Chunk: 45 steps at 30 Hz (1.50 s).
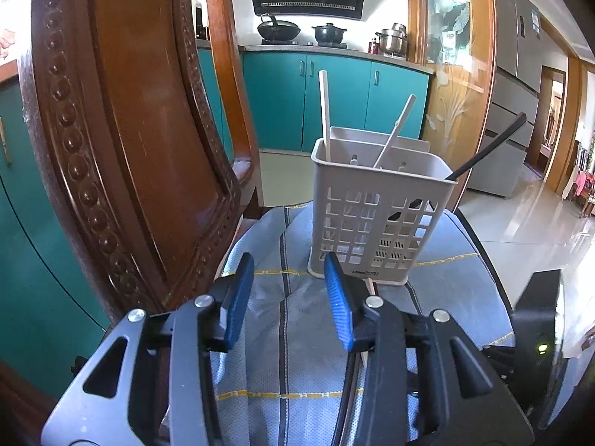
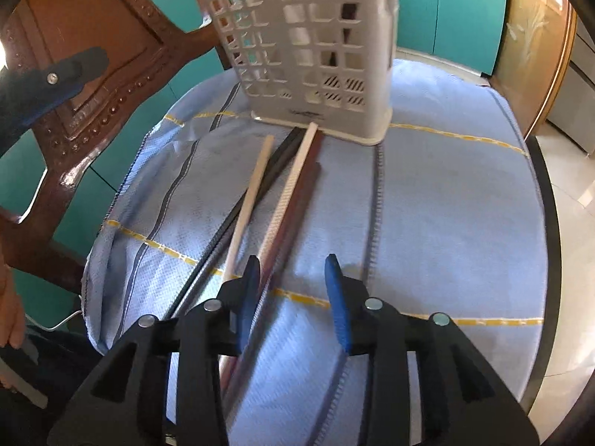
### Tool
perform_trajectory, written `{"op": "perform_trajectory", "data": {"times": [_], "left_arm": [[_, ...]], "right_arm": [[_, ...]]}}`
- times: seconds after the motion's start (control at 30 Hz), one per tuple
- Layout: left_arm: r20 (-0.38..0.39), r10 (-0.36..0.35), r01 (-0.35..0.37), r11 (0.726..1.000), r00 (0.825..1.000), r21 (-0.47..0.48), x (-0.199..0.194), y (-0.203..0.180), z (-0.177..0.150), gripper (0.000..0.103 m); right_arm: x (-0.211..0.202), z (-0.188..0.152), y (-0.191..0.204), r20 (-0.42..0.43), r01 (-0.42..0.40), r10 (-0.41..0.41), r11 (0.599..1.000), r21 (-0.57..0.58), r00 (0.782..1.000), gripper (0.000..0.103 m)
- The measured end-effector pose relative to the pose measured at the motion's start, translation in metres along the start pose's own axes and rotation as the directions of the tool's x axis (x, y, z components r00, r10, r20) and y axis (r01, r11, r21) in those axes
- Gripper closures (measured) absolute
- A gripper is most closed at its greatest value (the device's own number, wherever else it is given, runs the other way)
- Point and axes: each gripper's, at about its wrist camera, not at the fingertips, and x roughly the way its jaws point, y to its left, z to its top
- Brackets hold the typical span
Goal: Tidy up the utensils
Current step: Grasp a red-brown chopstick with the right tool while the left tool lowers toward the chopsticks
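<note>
Found caddy [image 1: 379,219] upright at frame centre, already holding three chopsticks [image 1: 324,111], evidently the collection point. Left gripper [image 1: 288,297] and right gripper [image 2: 292,297] both spread, pinching nothing; loose chopsticks [image 2: 293,186] lying lower centre, awaiting pickup.

Cloth [image 2: 446,204] right of chopsticks [image 2: 282,193] free; chair back [image 1: 122,130] blocks left.

We see pale grey utensil basket [image 1: 375,219], square-grid cutouts. Cloth [image 2: 446,223]: light blue weave, yellow dashed lines, dark grey stripes. Chopsticks [image 2: 293,186] on cloth: cream, black, dark red-brown. Our tongs: blue pads [image 1: 339,308], black and grey frames. Cabinets [image 1: 334,104] teal. Chair [image 1: 122,111] reddish-brown, beaded carving.
</note>
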Motion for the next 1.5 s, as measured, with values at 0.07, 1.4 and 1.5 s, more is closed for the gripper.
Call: {"op": "perform_trajectory", "data": {"times": [0.07,1.4,1.5], "left_arm": [[-0.002,0.0,0.0,1.0,1.0,-0.003,0.001,0.001,0.0,0.062],[-0.095,0.046,-0.048,0.999,0.994,-0.023,0.021,0.006,-0.01,0.061],[-0.101,0.044,-0.046,0.999,0.994,-0.024,0.023,0.005,-0.011,0.061]], "right_arm": [[0.005,0.002,0.003,0.0,-0.001,0.001,1.0,0.003,1.0,0.064],[0.013,0.022,-0.013,0.003,-0.062,0.062,0.996,0.057,0.998,0.086],[0.017,0.027,-0.005,0.001,-0.038,0.038,0.998,0.051,0.999,0.082]]}}
